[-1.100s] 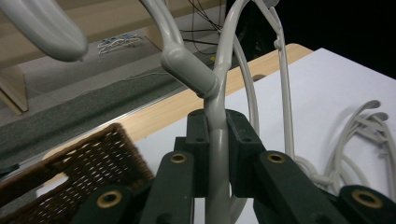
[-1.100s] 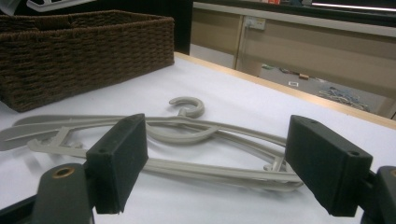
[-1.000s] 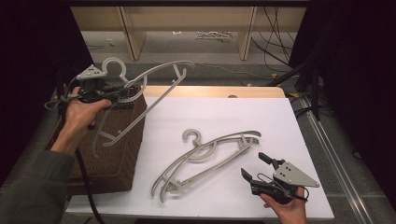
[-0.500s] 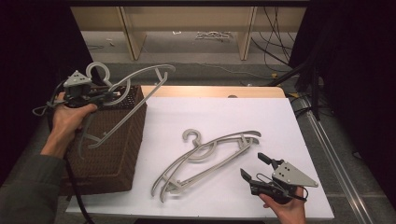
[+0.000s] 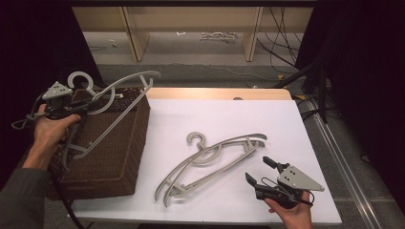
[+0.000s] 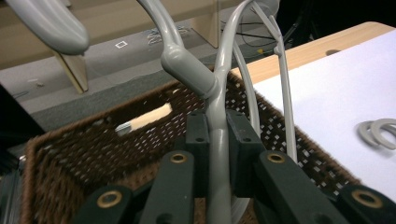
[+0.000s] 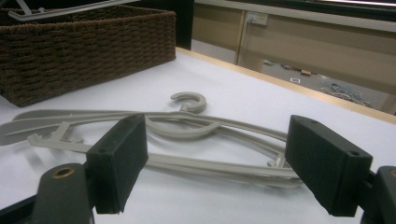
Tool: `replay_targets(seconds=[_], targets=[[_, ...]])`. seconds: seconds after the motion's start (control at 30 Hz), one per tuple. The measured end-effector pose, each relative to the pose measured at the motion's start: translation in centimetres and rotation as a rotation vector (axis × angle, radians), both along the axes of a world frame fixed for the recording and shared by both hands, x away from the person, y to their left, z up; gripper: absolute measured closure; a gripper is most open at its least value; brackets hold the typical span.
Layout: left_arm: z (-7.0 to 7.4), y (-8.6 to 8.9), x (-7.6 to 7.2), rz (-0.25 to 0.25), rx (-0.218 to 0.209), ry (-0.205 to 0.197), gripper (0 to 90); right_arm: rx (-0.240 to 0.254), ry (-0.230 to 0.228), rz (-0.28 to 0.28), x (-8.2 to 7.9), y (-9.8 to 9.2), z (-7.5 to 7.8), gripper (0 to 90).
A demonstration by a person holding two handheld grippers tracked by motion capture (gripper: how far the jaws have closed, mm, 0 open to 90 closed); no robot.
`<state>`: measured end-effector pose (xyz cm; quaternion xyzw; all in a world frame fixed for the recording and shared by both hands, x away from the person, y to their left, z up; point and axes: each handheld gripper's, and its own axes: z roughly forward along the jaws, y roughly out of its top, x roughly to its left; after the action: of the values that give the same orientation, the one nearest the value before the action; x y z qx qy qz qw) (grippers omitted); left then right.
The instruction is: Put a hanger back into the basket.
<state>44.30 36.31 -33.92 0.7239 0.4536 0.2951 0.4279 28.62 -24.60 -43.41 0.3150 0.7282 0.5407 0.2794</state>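
Observation:
My left gripper (image 5: 79, 109) is shut on a grey plastic hanger (image 5: 112, 93), held over the brown wicker basket (image 5: 119, 157) at the table's left. In the left gripper view the pads (image 6: 198, 140) clamp the grey hanger (image 6: 219, 116) near its neck, above the wicker basket (image 6: 70, 158). Two more grey hangers (image 5: 215, 157) lie stacked on the white tabletop (image 5: 224, 119) in the middle. My right gripper (image 5: 260, 171) rests open near the front right edge, pointing at them. In the right gripper view the lying hangers (image 7: 187, 130) sit just beyond the open gripper (image 7: 229, 163).
The woven basket (image 7: 84, 46) stands to the far left in the right gripper view. A wooden strip (image 5: 219, 93) borders the table's far edge. Beyond it are wooden shelf legs (image 5: 136, 33) and loose cables (image 5: 282, 33) on the floor.
My left gripper has carried its hanger leftward and lower, over the basket. The right gripper and the lying hangers have not moved.

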Motion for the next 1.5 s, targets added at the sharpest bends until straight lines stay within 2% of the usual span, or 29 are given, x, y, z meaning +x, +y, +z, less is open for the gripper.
replay_targets(seconds=[0.03, 0.1, 0.27, 0.3, 0.33, 0.47, 0.53, 0.57, 0.8, 0.83, 0.93, 1.03, 1.07, 1.1, 1.13, 1.17, 1.2, 1.27, 1.3, 1.37, 1.4, 1.43, 1.5], targets=[[-0.1, 0.4, -0.1, 0.007, -0.002, 0.001, 80.7, 0.002, -0.002, 0.003, 0.0, 0.0, 0.0, 22.2], [-0.4, 1.1, -0.3, 0.020, -0.005, 0.002, 80.7, 0.002, 0.024, -0.013, -0.1, 0.1, -0.1, 22.1], [-1.3, 2.5, -0.8, 0.033, 0.008, 0.014, 80.7, -0.003, 0.024, -0.009, -0.1, 0.1, -0.1, 22.2], [-1.5, 2.7, -0.9, 0.041, 0.007, 0.016, 80.7, -0.007, 0.038, -0.005, -0.1, 0.1, -0.1, 22.2], [-1.6, 2.9, -1.0, 0.044, 0.007, 0.016, 80.7, 0.001, 0.025, -0.012, -0.1, 0.1, -0.1, 22.2], [-2.4, 3.8, -1.4, 0.061, 0.012, 0.036, 80.6, -0.007, 0.029, -0.004, -0.1, 0.1, -0.1, 22.2], [-2.7, 4.3, -1.5, 0.077, 0.005, 0.041, 80.7, -0.011, 0.013, -0.004, 0.0, 0.0, -0.1, 22.3], [-2.9, 4.6, -1.6, 0.080, 0.002, 0.045, 80.6, -0.005, 0.034, -0.001, -0.1, 0.1, -0.1, 22.3], [-3.8, 5.3, -1.9, 0.087, 0.016, 0.075, 80.7, -0.006, 0.031, -0.008, 0.0, 0.3, -0.2, 22.3], [-4.0, 5.4, -1.9, 0.085, 0.025, 0.084, 80.6, -0.016, 0.008, -0.009, 0.1, 0.2, -0.3, 22.3], [-4.7, 5.5, -2.0, 0.092, 0.030, 0.103, 80.5, -0.006, 0.032, -0.008, 0.0, 0.3, -0.2, 22.3], [-5.3, 5.6, -2.0, 0.089, 0.031, 0.122, 80.5, -0.017, 0.013, -0.005, 0.1, 0.2, -0.3, 22.4], [-5.5, 5.5, -1.9, 0.092, 0.034, 0.130, 80.5, -0.009, 0.024, 0.001, 0.1, 0.2, -0.3, 22.3], [-5.7, 5.4, -1.8, 0.095, 0.040, 0.137, 80.5, -0.011, 0.029, -0.003, 0.0, 0.2, -0.3, 22.4], [-5.8, 5.4, -1.7, 0.097, 0.048, 0.140, 80.4, -0.011, 0.013, -0.008, 0.1, 0.3, -0.3, 22.4], [-6.0, 5.3, -1.6, 0.091, 0.069, 0.154, 80.4, -0.012, 0.012, -0.007, 0.1, 0.3, -0.2, 22.4], [-5.9, 5.4, -1.5, 0.071, 0.109, 0.175, 80.3, -0.014, 0.026, -0.001, 0.0, 0.3, -0.3, 22.5], [-6.5, 5.0, -1.2, 0.066, 0.148, 0.200, 80.3, -0.013, 0.034, -0.002, 0.0, 0.3, -0.3, 22.4], [-6.8, 4.8, -1.0, 0.069, 0.148, 0.207, 80.2, -0.016, 0.017, -0.002, 0.1, 0.3, -0.3, 22.5], [-7.3, 4.5, -0.8, 0.077, 0.171, 0.236, 80.1, -0.014, 0.040, 0.002, -0.1, 0.4, -0.2, 22.5], [-7.4, 4.5, -0.7, 0.079, 0.171, 0.245, 80.1, -0.021, 0.014, 0.002, 0.1, 0.4, -0.3, 22.5], [-7.7, 4.4, -0.6, 0.085, 0.177, 0.258, 80.0, -0.013, 0.033, 0.007, 0.0, 0.4, -0.3, 22.4], [-8.2, 4.3, -0.4, 0.099, 0.207, 0.286, 79.0, -0.014, 0.040, 0.003, -0.1, 0.3, -0.3, 22.5]])
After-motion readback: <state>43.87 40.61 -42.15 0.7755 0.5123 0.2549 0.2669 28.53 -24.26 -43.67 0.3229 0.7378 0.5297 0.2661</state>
